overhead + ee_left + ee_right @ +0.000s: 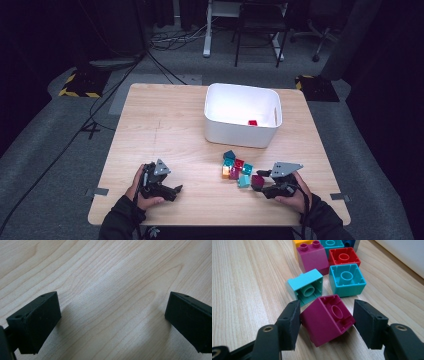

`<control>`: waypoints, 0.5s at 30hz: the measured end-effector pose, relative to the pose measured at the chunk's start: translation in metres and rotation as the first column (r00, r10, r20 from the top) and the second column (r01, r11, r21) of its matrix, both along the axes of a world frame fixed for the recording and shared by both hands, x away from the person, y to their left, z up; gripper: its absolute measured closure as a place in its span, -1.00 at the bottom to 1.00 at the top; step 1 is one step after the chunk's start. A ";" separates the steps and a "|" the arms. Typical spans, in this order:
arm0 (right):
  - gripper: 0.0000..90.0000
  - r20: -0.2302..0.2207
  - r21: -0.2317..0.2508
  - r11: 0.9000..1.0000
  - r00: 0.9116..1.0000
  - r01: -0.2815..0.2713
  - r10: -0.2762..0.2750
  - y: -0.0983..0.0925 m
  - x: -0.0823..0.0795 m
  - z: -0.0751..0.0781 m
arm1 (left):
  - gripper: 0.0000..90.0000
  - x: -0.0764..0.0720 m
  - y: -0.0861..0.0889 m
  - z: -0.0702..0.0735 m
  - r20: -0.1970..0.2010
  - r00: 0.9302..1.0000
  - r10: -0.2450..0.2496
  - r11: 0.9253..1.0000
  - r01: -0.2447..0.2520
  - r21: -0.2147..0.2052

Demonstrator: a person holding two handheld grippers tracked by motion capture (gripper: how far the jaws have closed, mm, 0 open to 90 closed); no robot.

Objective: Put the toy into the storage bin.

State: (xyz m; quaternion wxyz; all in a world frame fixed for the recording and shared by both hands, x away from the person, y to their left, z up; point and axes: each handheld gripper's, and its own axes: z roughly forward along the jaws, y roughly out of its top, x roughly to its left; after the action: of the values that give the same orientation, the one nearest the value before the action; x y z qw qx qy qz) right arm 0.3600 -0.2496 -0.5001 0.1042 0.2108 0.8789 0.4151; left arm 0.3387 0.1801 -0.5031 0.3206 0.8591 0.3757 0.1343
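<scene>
Pale wood-grain table (165,125) on grey carpet, dark room; black cables, chair legs and a desk frame on the floor beyond it. White plastic bin (242,134) sits toward the table's far right, one small red block (252,122) inside. Just in front of the bin, a cluster of coloured plastic blocks (235,167). Right tool (327,318) clamps a tilted magenta plastic block (325,320) at the cluster's near edge. Left tool (112,320), well left of the bin, stands wide over bare wood.

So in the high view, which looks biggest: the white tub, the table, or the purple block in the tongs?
1. Table, the biggest by far.
2. White tub, covering just one corner area of it.
3. Purple block, tiny between the right tongs.
</scene>
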 end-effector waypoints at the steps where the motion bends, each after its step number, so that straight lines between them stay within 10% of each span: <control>1: -0.10 0.000 0.000 1.000 1.000 0.000 0.000 0.000 0.000 0.000 | -0.99 0.000 0.000 0.000 0.000 1.000 0.000 1.000 0.000 0.000; 15: -0.10 0.002 -0.008 1.000 1.000 0.004 -0.004 -0.002 0.000 0.000 | -0.99 0.000 0.000 0.000 0.000 1.000 0.000 1.000 0.000 0.000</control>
State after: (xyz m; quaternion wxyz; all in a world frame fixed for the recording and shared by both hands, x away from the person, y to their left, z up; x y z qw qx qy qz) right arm 0.3604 -0.2512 -0.5005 0.1067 0.2116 0.8800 0.4115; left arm 0.3387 0.1801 -0.5031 0.3205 0.8592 0.3756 0.1343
